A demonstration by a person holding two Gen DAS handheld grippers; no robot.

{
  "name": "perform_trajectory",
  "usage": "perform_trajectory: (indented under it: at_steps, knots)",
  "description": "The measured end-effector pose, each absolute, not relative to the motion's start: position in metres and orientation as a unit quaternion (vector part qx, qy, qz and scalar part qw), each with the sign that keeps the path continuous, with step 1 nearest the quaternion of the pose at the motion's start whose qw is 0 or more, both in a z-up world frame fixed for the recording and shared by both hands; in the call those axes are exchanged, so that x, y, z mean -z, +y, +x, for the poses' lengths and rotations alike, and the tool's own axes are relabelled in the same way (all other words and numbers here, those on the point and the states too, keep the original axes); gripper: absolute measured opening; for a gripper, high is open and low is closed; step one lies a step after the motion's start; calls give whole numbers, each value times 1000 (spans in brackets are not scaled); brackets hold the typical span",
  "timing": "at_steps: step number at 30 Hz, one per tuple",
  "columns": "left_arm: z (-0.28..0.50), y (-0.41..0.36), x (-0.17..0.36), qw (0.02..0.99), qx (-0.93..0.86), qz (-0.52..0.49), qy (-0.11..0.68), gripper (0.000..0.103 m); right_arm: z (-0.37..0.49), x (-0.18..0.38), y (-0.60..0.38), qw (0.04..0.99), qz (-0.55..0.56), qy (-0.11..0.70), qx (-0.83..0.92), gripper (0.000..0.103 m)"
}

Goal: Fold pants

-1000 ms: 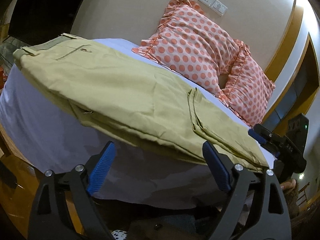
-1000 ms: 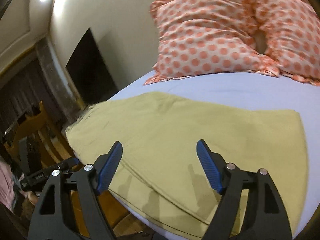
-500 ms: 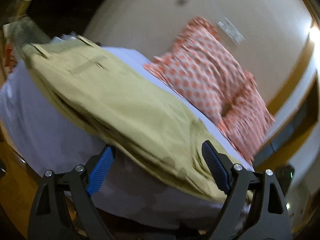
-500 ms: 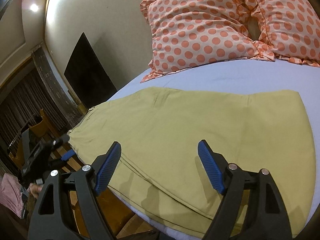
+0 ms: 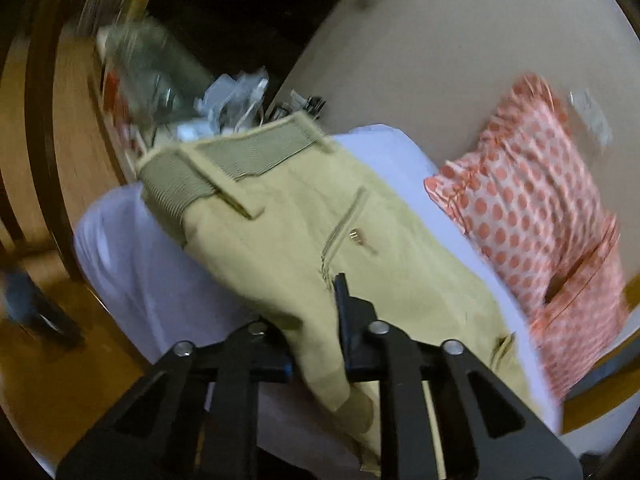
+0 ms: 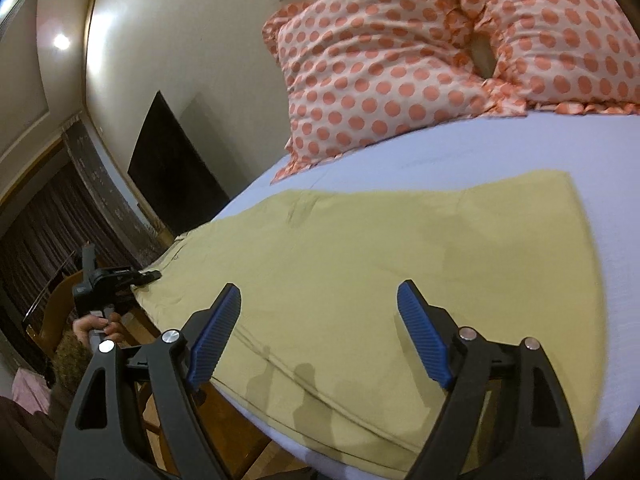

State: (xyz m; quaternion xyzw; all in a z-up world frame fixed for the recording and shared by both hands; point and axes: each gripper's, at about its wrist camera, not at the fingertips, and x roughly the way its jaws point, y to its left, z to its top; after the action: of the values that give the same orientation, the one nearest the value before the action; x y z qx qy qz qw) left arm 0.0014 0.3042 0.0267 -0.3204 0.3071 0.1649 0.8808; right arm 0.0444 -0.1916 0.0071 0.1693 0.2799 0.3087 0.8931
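Khaki pants point(image 5: 288, 220) lie flat on a bed with a pale lilac sheet point(image 5: 132, 264). In the left wrist view the ribbed waistband point(image 5: 240, 152) is at the far end and a back pocket shows mid-cloth. My left gripper point(image 5: 316, 344) is shut on the near edge of the pants close to the waist end. In the right wrist view the pants point(image 6: 400, 248) spread across the sheet point(image 6: 500, 148); my right gripper point(image 6: 320, 340) is open and empty just above the leg part near the bed's front edge. The left gripper point(image 6: 148, 276) shows there at the far left.
Two orange polka-dot pillows point(image 6: 400, 68) lean against the cream wall at the head of the bed. A cluttered side table point(image 5: 224, 100) stands beyond the waistband. Wooden floor and bed frame point(image 5: 48, 360) lie to the left. A dark panel point(image 6: 172, 176) stands by the wall.
My left gripper has swung left toward the waist end and closed on the pants' edge; it was open before. The right gripper stays open, hovering over the legs.
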Motion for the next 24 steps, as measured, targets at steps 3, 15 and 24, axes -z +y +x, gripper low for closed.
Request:
perform_trajectory:
  at_steps: [3, 15, 24]
  knots:
    - [21, 255, -77, 918, -150, -211, 301, 11, 36, -13, -219, 908, 180, 251, -284, 82]
    - [5, -108, -66, 910, 221, 231, 262, 16, 4, -21, -349, 936, 274, 195, -108, 83]
    - [-48, -116, -30, 872, 279, 303, 264, 38, 56, 1, -319, 895, 263, 317, -169, 78]
